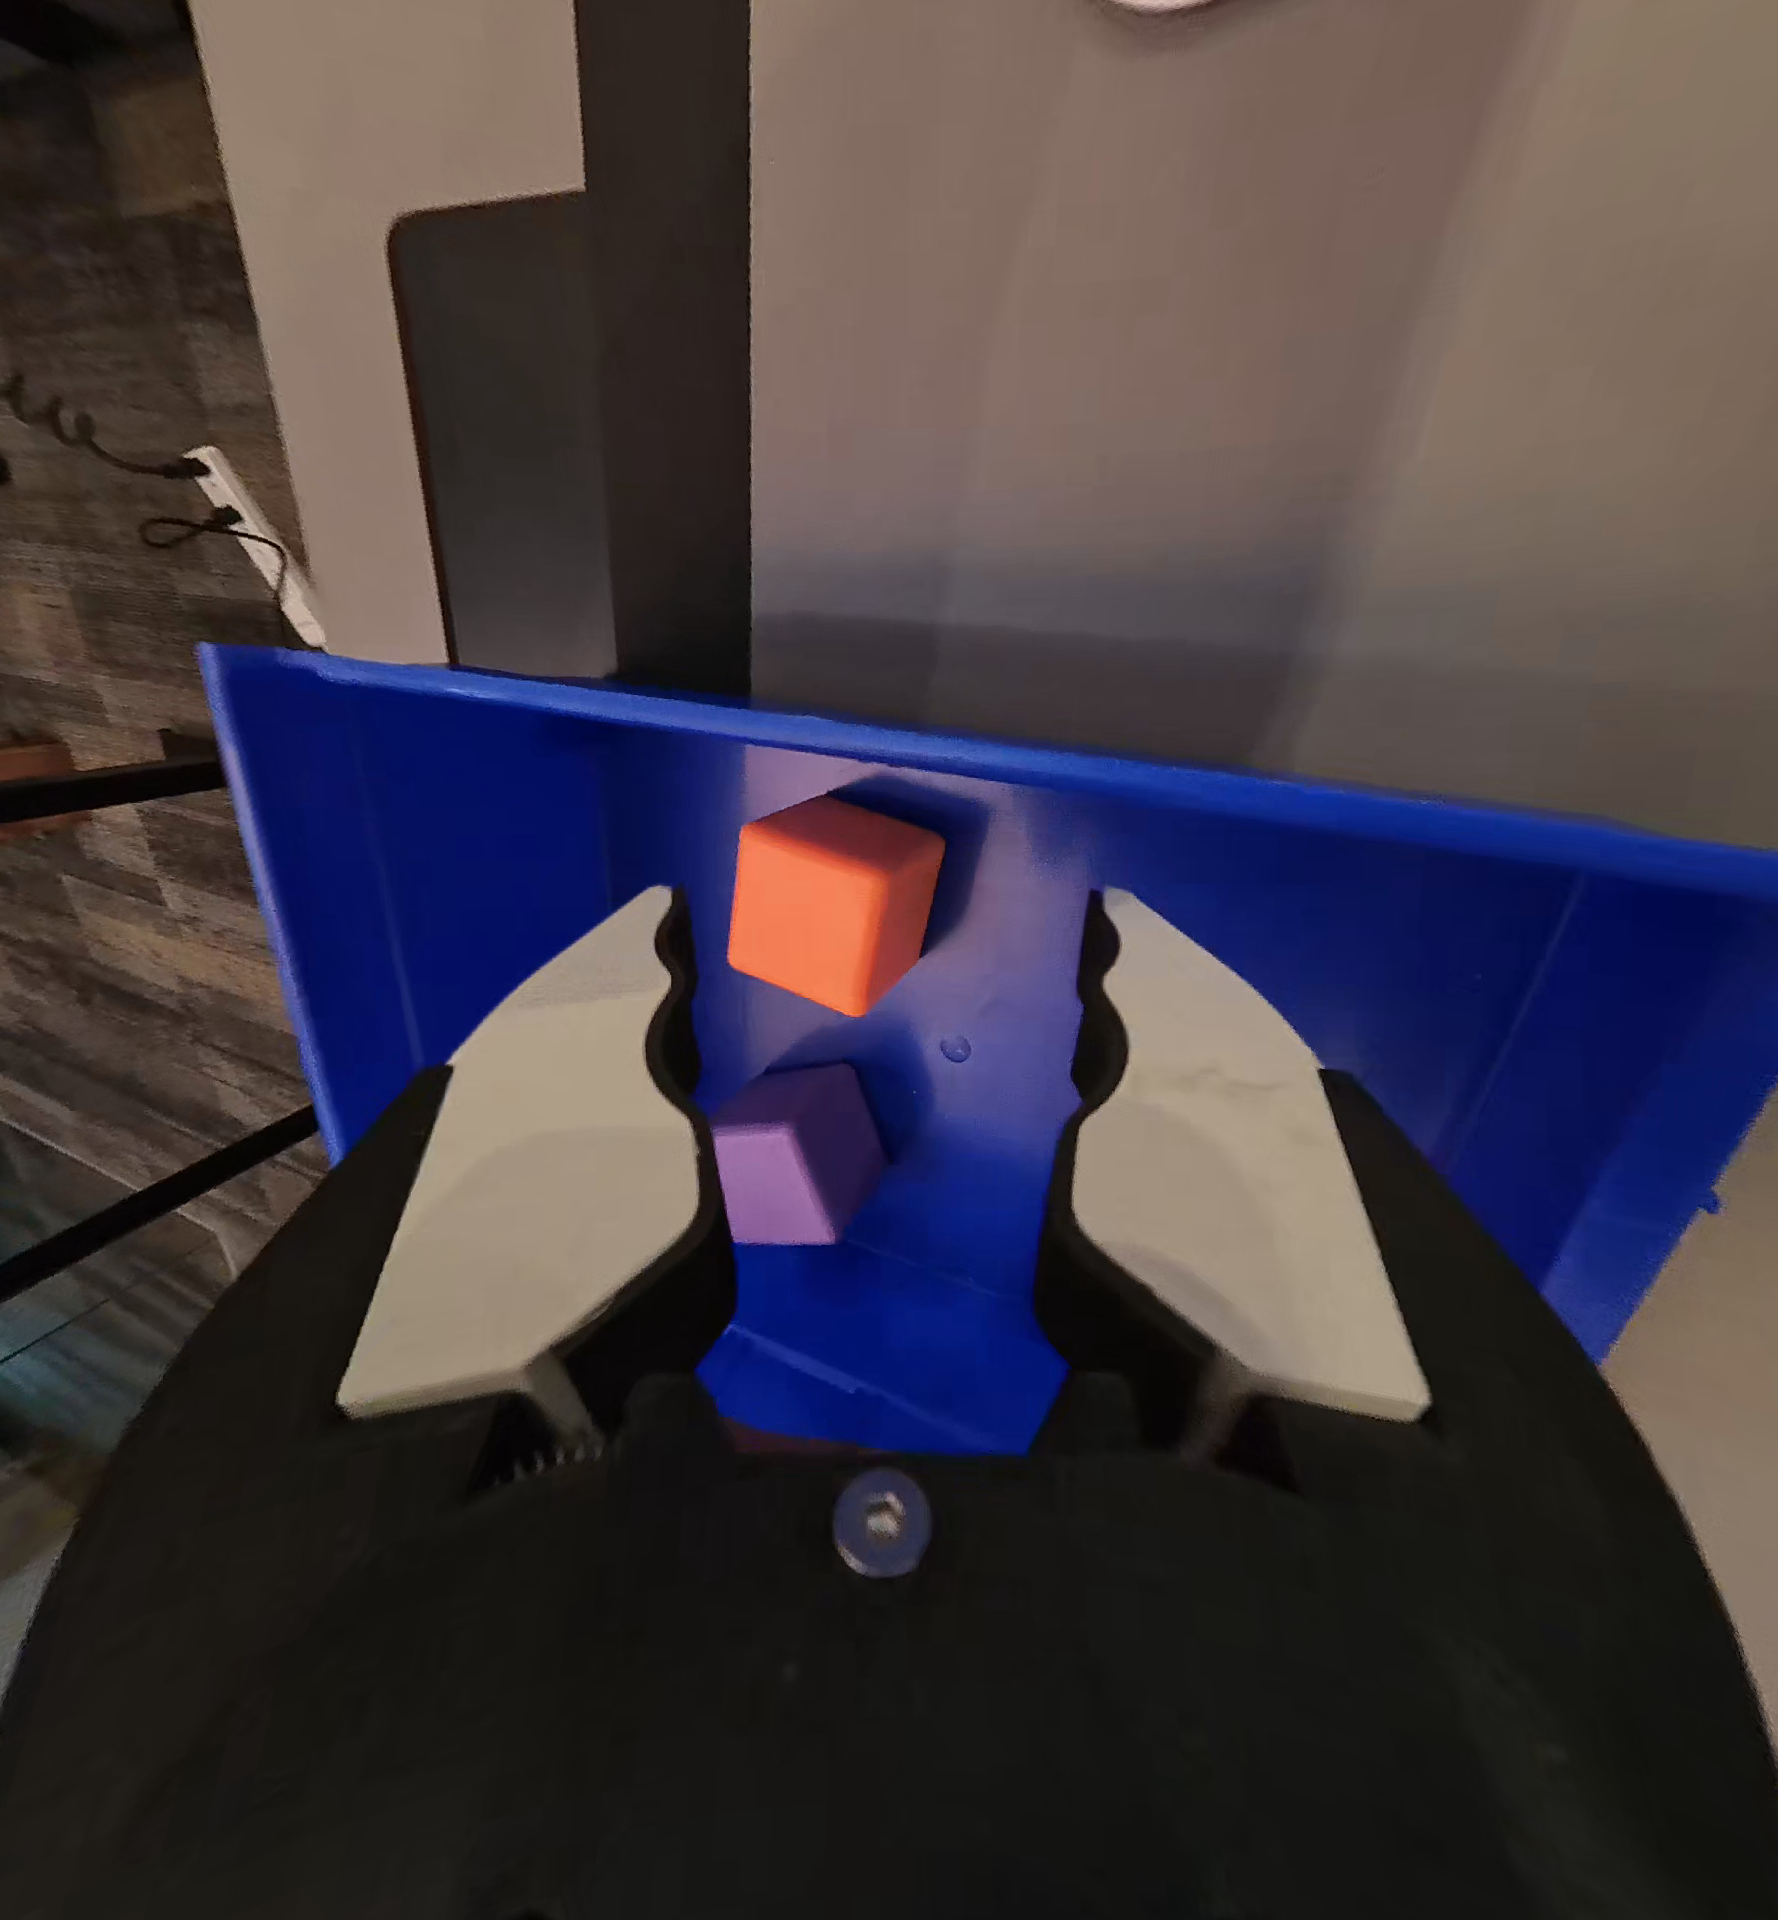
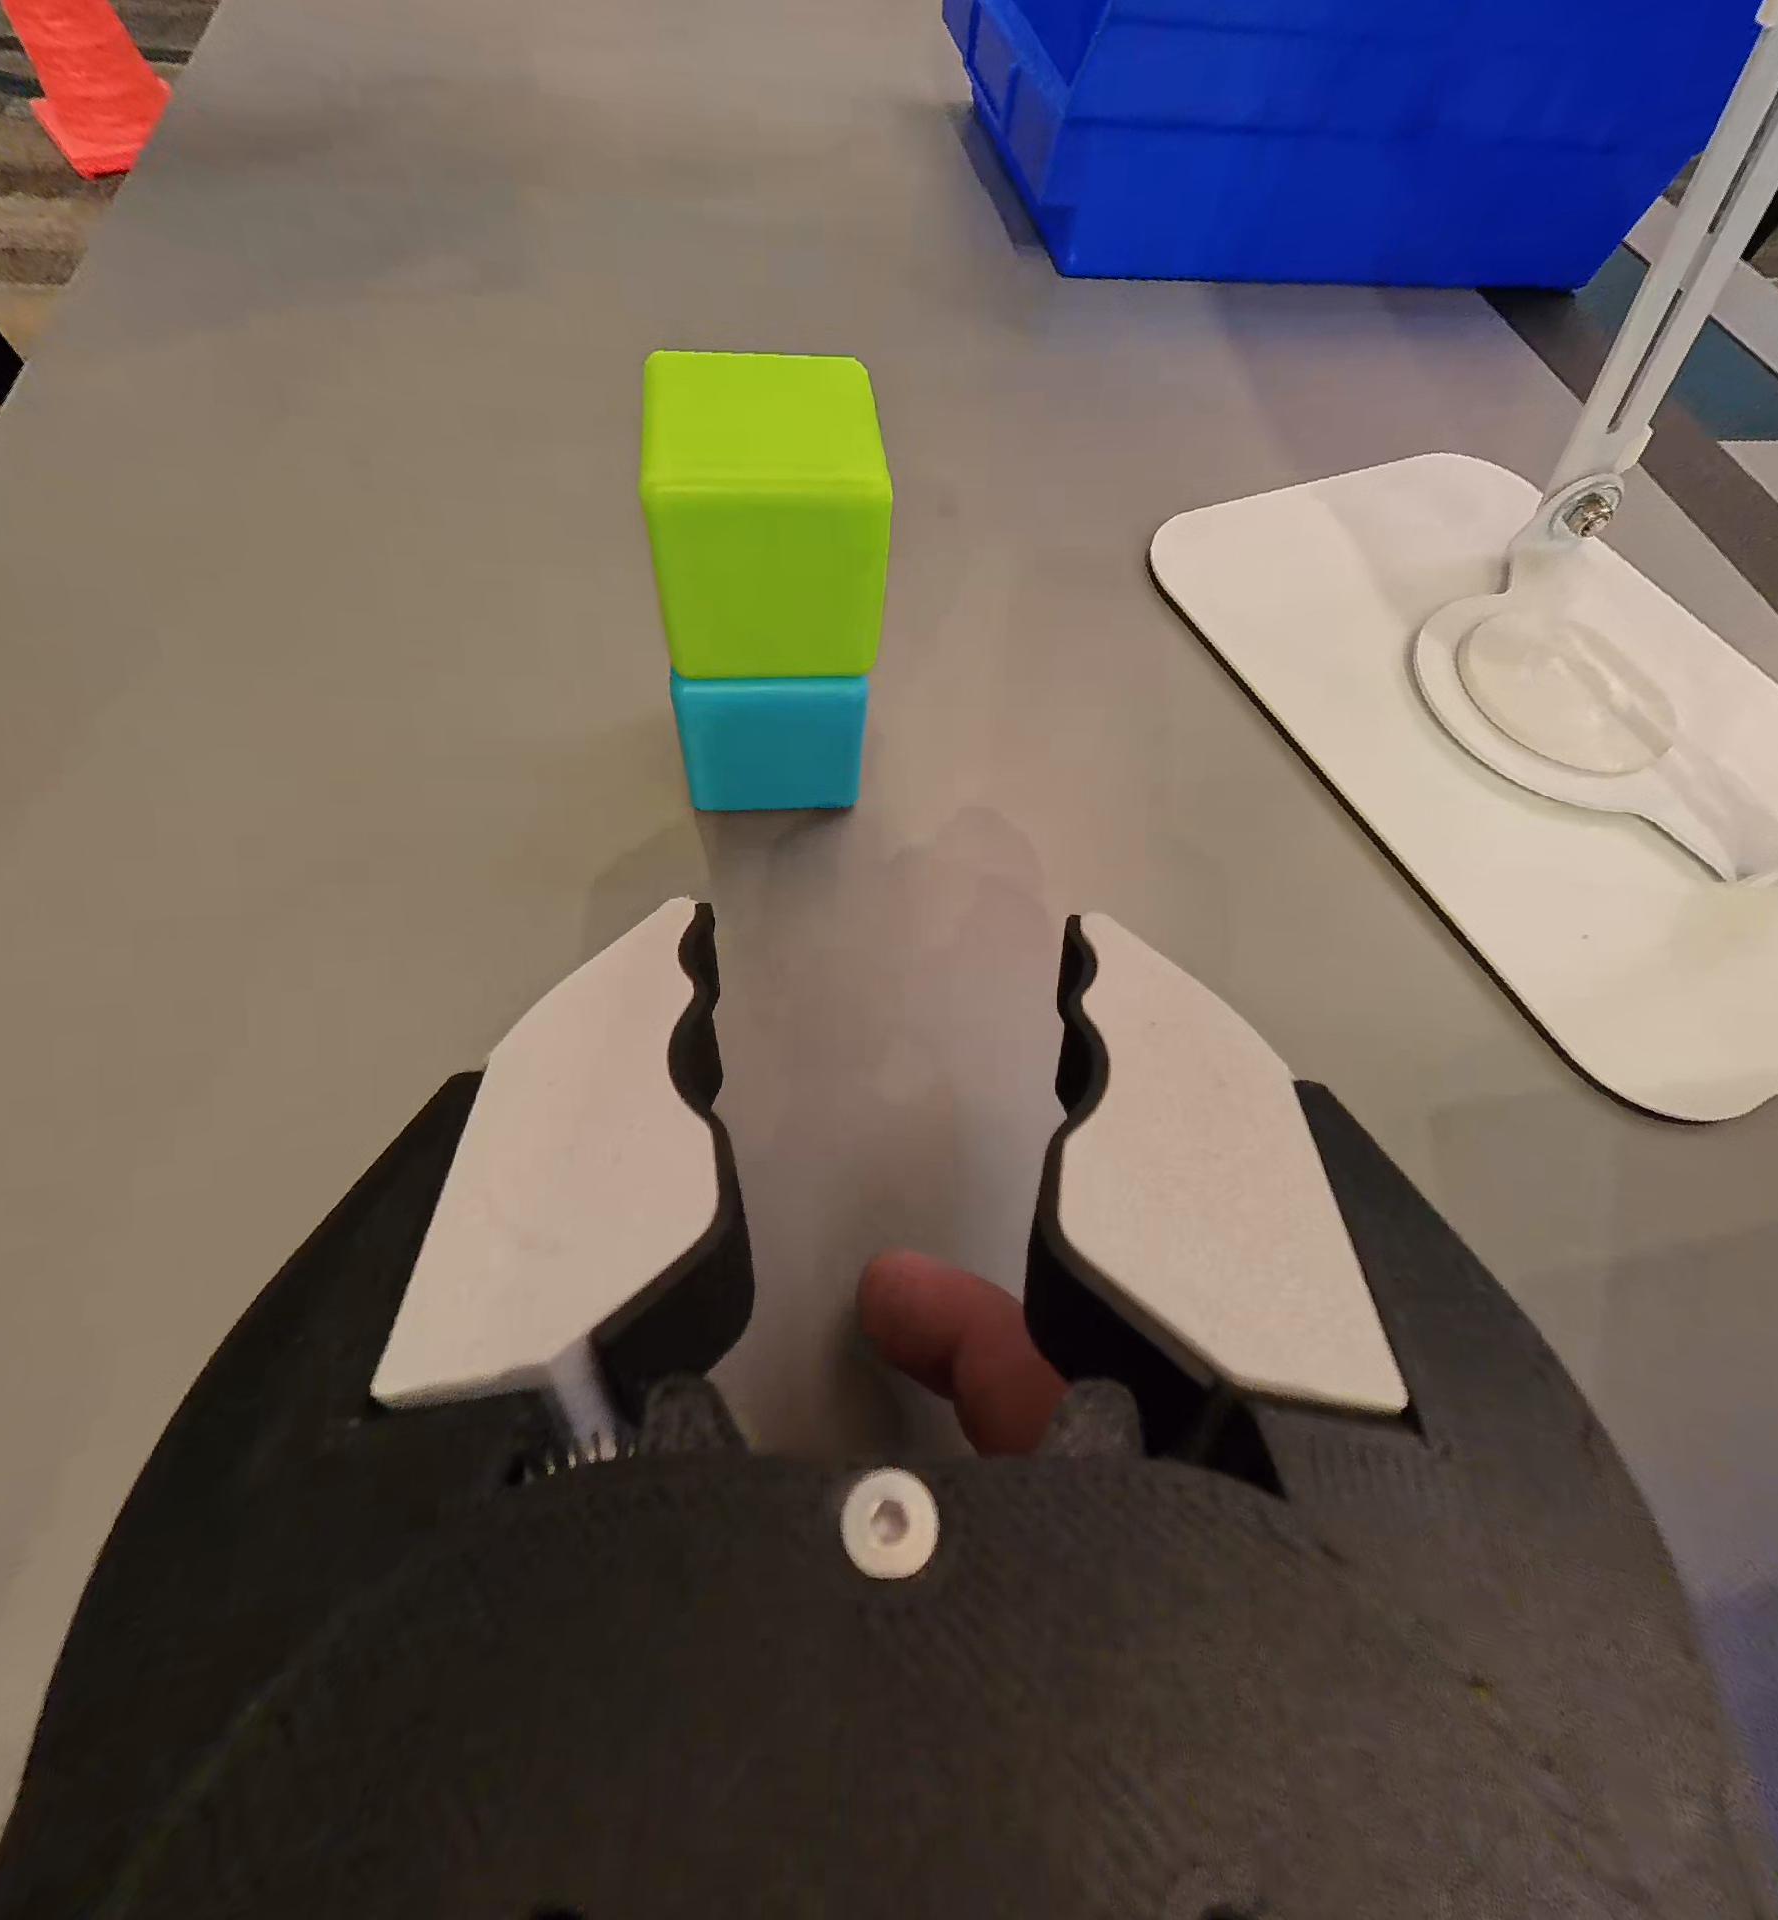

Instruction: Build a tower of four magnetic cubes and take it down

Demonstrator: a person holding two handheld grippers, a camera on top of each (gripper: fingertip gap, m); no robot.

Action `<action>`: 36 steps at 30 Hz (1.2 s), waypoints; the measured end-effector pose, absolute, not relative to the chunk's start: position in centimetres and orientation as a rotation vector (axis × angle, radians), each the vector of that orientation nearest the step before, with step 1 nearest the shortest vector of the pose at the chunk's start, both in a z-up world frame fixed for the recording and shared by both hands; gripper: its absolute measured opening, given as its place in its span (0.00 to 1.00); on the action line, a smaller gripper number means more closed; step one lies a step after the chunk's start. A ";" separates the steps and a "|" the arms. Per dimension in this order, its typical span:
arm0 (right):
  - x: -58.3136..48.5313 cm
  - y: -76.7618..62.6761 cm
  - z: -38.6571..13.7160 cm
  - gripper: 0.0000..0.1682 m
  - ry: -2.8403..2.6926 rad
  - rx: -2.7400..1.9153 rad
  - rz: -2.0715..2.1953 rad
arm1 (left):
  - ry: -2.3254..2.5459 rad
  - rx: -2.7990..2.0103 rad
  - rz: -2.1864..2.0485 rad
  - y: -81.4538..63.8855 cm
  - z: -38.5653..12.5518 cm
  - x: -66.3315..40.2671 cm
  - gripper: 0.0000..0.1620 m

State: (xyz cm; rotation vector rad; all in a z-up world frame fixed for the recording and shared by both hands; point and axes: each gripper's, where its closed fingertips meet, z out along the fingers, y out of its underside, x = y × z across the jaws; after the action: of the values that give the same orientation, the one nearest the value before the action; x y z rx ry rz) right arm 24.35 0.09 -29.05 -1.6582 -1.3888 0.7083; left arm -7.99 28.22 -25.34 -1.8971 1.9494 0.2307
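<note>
In the left wrist view an orange cube and a purple cube lie apart inside a blue bin. My left gripper is open and empty over the bin, the purple cube between its fingers near the left one. In the right wrist view a green cube sits stacked on a cyan cube on the grey table. My right gripper is open and empty, a short way in front of the stack.
A white stand base with a slanted metal arm sits right of the stack. The blue bin is at the far right of the table. A fingertip shows between the right gripper's fingers. An orange object lies on the floor far left.
</note>
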 end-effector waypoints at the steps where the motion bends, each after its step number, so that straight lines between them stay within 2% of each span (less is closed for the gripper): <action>1: 24.3 0.1 -29.1 0.38 -1.391 -1.658 0.708 | 1.959 -1.910 0.229 28.5 -25.8 -8.2 0.45; 6: 24.4 0.0 -29.0 0.38 -1.392 -1.657 0.712 | 1.992 -1.916 0.240 30.0 -27.5 -8.9 0.48; 22: 24.4 -0.1 -28.9 0.38 -1.389 -1.657 0.729 | 2.045 -2.005 0.210 32.3 -31.3 -10.6 0.42; 25: 24.4 -0.2 -29.0 0.38 -1.392 -1.657 0.726 | 2.051 -2.024 0.233 32.4 -31.8 -11.0 0.37; 27: 24.4 -0.1 -29.0 0.38 -1.391 -1.657 0.726 | 2.025 -2.020 0.225 32.7 -31.9 -10.9 0.34; 36: 24.4 -0.2 -29.0 0.38 -1.395 -1.659 0.725 | 1.940 -2.076 0.241 32.2 -30.0 -11.7 0.33</action>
State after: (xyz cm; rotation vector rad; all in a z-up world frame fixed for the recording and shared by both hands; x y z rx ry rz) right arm 24.40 -0.17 -29.01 -1.6590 -1.3951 0.7251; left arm -11.68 32.21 -29.97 -2.0763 1.9404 0.2412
